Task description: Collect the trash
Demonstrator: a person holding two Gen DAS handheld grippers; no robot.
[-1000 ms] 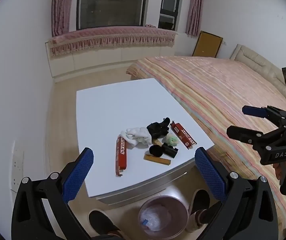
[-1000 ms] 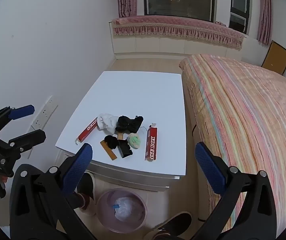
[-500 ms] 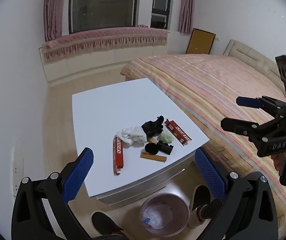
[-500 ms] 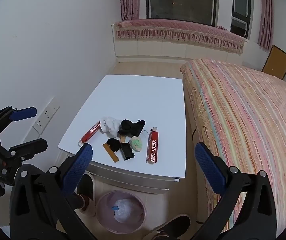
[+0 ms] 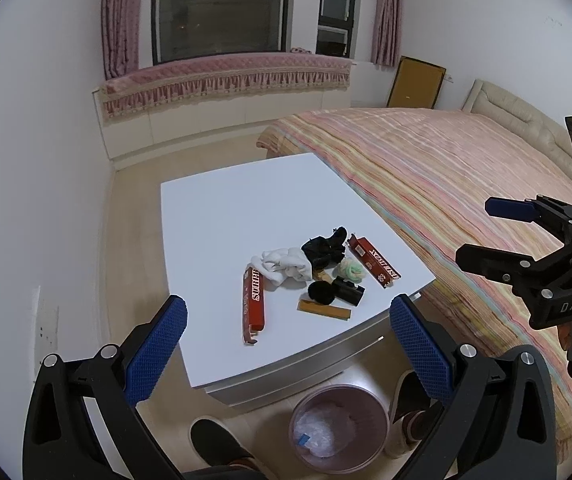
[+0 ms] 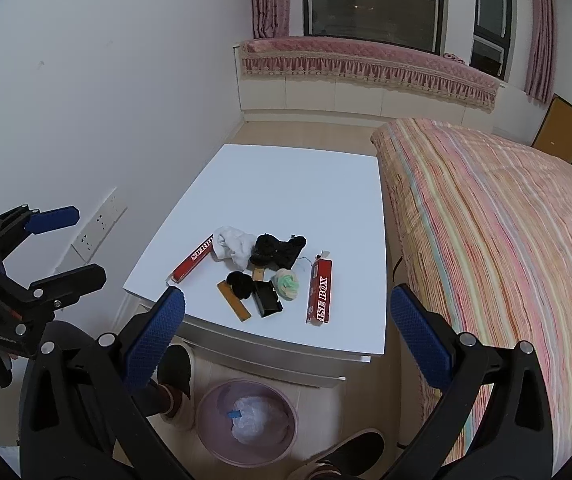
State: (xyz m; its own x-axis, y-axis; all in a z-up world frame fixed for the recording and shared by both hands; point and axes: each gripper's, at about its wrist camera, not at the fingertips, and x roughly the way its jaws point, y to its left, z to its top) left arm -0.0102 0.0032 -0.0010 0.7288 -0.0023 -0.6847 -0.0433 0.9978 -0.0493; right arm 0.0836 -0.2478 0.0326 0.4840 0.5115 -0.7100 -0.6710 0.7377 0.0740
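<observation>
Lying in a loose cluster near the front edge of the white surface [image 5: 238, 216], the trash sits well below both of our tools. We see a red carton [image 5: 254, 307] at the left of the heap, a crumpled white cloth [image 5: 284, 266] touching its far end, a bunched black cloth [image 5: 323, 252] just beside the white one, and a second red carton [image 5: 373, 266] at the right. Nearer the front lie a pale green wad [image 5: 350, 271], a black fuzzy ball [image 5: 321, 293], a small black box [image 5: 349, 291] touching that ball, and a flat tan strip [image 5: 324, 310]. On the floor, just in front of the surface, stands a pink bin [image 5: 339, 428] lined with a clear bag, with our shoes on either side of it. We hold the left tool [image 5: 287, 338] above that front edge, its blue-padded fingers spread wide and gripping nothing. We hold the right tool [image 6: 287, 338] likewise released, fingers wide apart and empty, over the same edge and out toward the bed. The striped bed [image 6: 505, 240] runs along the right side of the surface, and a white wall with sockets [image 6: 100, 222] lies to the left. Beyond the surface, a pink-frilled window seat [image 6: 365, 62] runs under a dark window.
</observation>
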